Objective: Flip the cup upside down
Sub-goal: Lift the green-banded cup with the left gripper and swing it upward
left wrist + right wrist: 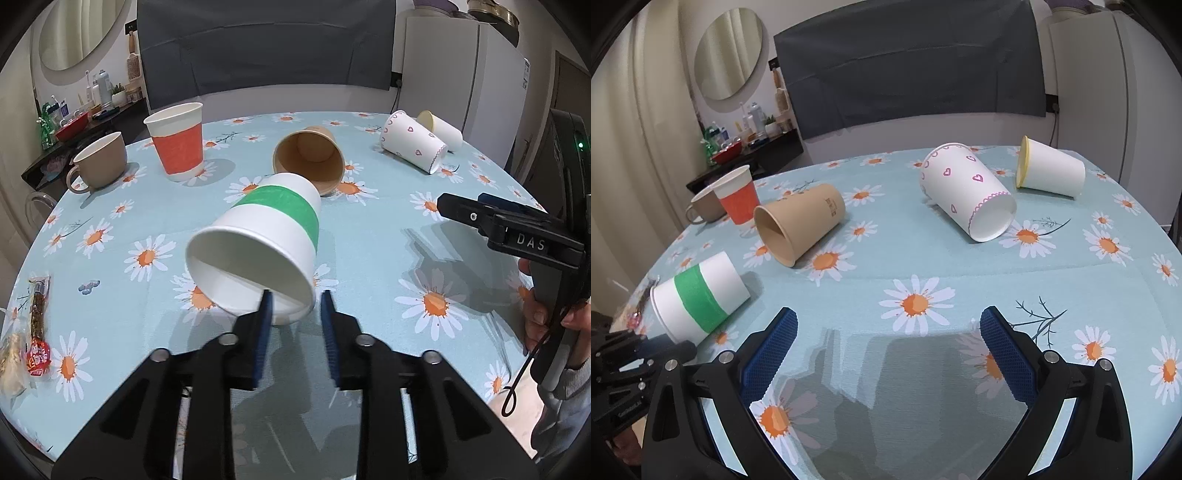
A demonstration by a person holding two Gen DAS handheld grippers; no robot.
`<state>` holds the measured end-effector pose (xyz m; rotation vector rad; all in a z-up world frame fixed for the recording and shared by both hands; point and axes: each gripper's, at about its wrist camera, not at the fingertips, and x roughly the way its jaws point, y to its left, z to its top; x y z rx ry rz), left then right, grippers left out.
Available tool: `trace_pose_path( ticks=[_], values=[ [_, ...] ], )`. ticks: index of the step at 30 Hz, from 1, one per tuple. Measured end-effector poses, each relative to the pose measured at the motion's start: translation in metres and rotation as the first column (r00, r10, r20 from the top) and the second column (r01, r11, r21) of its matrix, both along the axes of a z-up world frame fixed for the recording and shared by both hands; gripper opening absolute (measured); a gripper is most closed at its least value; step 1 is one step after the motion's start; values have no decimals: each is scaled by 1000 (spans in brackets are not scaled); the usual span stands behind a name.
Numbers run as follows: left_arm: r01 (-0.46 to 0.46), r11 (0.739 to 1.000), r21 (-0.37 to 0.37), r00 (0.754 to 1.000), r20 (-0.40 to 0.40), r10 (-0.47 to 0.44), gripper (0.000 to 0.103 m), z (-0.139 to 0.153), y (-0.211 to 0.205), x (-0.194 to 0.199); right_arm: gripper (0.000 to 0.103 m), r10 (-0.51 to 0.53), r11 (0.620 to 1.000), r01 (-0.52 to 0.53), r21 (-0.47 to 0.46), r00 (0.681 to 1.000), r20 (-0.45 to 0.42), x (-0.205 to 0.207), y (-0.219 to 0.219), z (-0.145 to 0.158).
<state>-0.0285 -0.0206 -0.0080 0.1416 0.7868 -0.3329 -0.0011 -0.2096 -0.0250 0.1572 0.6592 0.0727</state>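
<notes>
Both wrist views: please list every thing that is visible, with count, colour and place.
Green-banded cup: 1, white with green band, tilted, its rim between the left gripper's fingers.
Brown paper cup: 1, brown, on its side, mid table.
Heart cup: 1, white with pink hearts, on its side, far right.
Yellow-rimmed cup: 1, white, on its side, beyond the heart cup.
Orange-banded cup: 1, white and orange, upright, far left.
Mug: 1, beige, upright, left of the orange-banded cup.
Snack packets: at least two, left table edge.
Tablecloth: 1, light blue with daisies.
Left gripper: 1, black with blue pads, nearly shut on the cup rim.
Right gripper: 1, black with blue pads, open, holds nothing.
</notes>
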Motion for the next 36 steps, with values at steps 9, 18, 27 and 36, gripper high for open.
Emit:
trace_pose_path(
  ticks=[9,18,27,36],
  values=[
    [30,999,20,999,45,-31,81,6,24,-18,95,8,1000,-8,-1,1000,-18,3,0,-1],
    [-44,998,43,995,93,40,94,15,73,-11,95,6,1000,-6,-4,1000,-22,4,0,-1],
    [-146,989,-2,986,78,146,96,5,113,19,95,7,1000,-8,-14,999,-48,6,2,-4],
    [-160,987,-3,986,48,160,96,-7,123,37,95,-2,1000,1,-17,996,-87,13,7,-2]
  ],
)
